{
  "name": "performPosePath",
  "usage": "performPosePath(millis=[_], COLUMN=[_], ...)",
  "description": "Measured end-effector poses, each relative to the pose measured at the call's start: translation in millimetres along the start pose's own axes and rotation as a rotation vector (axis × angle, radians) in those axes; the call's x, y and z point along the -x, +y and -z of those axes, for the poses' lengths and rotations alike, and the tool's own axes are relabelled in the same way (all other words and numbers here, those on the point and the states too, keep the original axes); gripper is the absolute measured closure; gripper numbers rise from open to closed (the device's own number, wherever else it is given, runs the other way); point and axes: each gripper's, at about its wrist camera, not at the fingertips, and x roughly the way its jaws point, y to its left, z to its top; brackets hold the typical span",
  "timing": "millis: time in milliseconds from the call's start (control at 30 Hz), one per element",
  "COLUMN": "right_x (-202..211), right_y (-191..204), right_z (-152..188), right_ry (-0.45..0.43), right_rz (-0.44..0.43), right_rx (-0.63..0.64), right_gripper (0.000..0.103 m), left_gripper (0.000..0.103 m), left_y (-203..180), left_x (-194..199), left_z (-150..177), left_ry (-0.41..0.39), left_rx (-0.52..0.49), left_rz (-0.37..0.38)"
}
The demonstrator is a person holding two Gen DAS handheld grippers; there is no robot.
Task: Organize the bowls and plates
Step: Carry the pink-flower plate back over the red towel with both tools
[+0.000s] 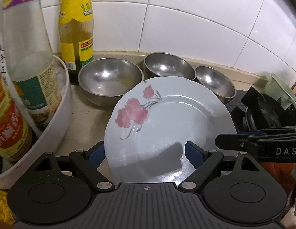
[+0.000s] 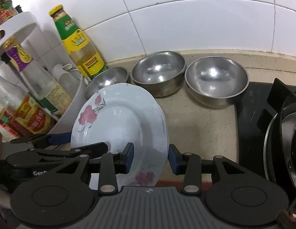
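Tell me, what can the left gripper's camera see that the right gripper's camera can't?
Only the left wrist view shows a pale green plastic thing at its right edge. Only the right wrist view shows the dark pan on the stove and the yellow cap on the green-labelled bottle. Both show the flowered plate, three steel bowls and white wall tiles.

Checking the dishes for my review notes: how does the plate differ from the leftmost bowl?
The plate is pale, flat and flower-printed; the bowl is bare steel and deep. The plate is tilted up between the claws; the bowl sits upright on the counter. Both are round and empty.
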Motion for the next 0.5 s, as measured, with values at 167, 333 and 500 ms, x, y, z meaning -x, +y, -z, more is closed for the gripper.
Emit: performPosePath(millis=[167,333,500], right_x=[19,33,43], right_y=[8,13,13], right_z=[11,32,56], right_ry=[0.006,0.043,0.088], right_rz=[-0.021,-0.037,-0.052], right_rx=[0.005,0.017,0.009], right_gripper=[0.066,0.066,0.066], left_gripper=[0.012,0.012,0.012], left_y=[0,-2,-4], left_x=[18,31,45], left_z=[13,38,64], left_ry=[-0.004,0.036,0.07], left_rx=[-0.002,0.003,0.008], left_rz=[0.006,0.006,0.007])
